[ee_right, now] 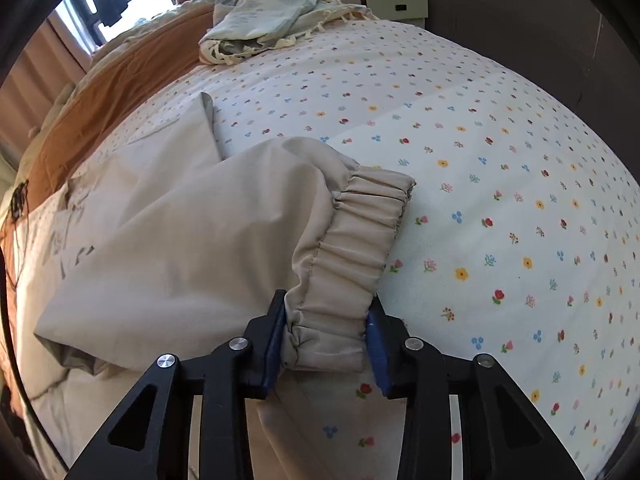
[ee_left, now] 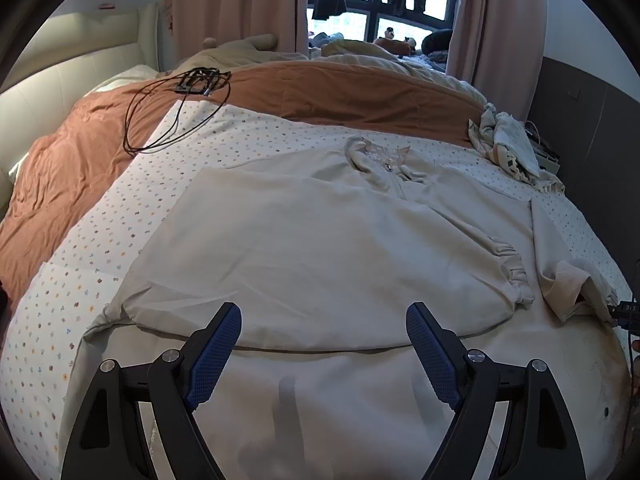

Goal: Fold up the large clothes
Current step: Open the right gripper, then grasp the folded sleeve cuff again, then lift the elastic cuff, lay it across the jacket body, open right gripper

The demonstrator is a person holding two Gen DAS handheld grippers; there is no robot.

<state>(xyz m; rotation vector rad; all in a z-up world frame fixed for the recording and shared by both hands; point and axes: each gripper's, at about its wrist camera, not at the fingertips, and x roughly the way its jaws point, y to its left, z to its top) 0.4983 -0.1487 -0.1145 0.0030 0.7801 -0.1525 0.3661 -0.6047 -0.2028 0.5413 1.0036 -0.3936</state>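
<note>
Jacket (ee_left: 320, 240) hem cut off below, nightstand (ee_right: 396, 4) clutter indistinct

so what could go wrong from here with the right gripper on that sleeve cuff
1. The right gripper pinches only the near end of the elastic cuff; the gathered fabric could slip out when lifted.
2. The left gripper hangs open over the jacket body, holding nothing, so pulling the sleeve may drag the whole jacket and undo the fold already made.
3. The sleeve could bunch rather than fold flat.

Daylight comes through a dark-framed window (ee_left: 376, 4) flanked by pink curtains (ee_left: 236, 4) beyond the bed (ee_left: 60, 280), whose cream headboard (ee_left: 72, 56) stands left and grey wall (ee_left: 580, 92) right.
</note>
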